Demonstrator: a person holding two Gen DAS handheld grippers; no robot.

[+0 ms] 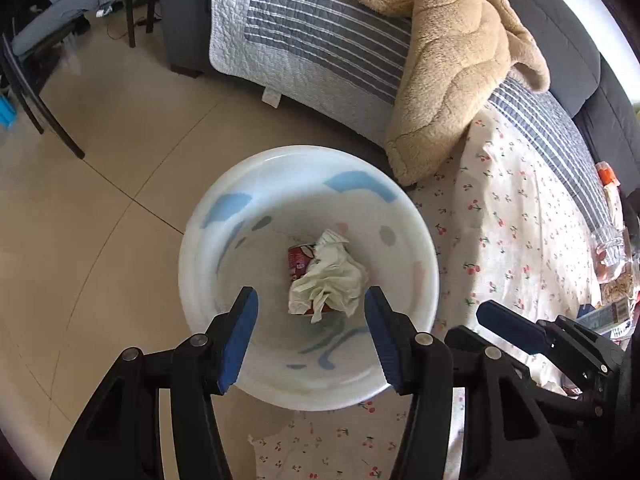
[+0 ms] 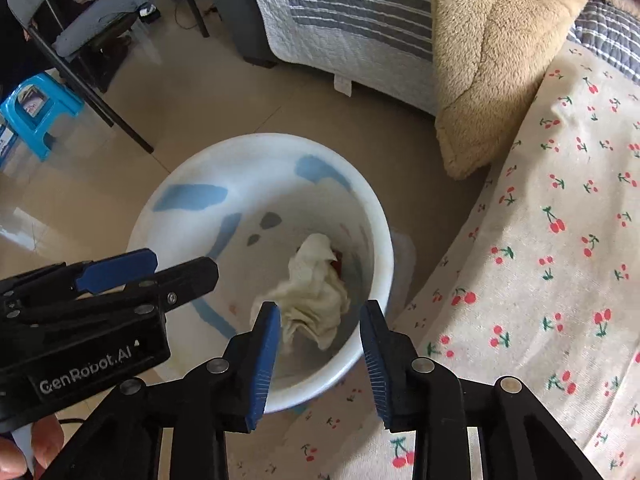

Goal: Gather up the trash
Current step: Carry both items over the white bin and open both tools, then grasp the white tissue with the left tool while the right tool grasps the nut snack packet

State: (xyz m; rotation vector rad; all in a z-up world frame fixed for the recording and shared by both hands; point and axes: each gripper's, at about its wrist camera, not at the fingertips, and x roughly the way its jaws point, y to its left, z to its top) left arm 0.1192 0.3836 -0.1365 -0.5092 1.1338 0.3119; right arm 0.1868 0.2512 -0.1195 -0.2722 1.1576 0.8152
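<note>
A white basin (image 1: pixel 204 240) with blue patches stands on the floor beside a cherry-print cloth (image 1: pixel 504 208). In it lie a crumpled pale tissue (image 1: pixel 328 280) and a red carton (image 1: pixel 298 258) partly under it. My left gripper (image 1: pixel 311 300) is open and empty above the basin. My right gripper (image 2: pixel 320 316) is open and empty over the basin's (image 2: pixel 176 200) near rim, with the tissue (image 2: pixel 312 292) below between its fingers. The right gripper also shows in the left wrist view (image 1: pixel 516 324), and the left gripper in the right wrist view (image 2: pixel 132 272).
A sofa with a grey striped quilt (image 1: pixel 312 28) and a tan fleece blanket (image 1: pixel 456 56) stands behind the basin. Snack packets and a clear bag (image 1: pixel 612 248) lie on the cloth at the right. A table leg (image 2: pixel 92 96) and a blue stool (image 2: pixel 36 108) stand at the left.
</note>
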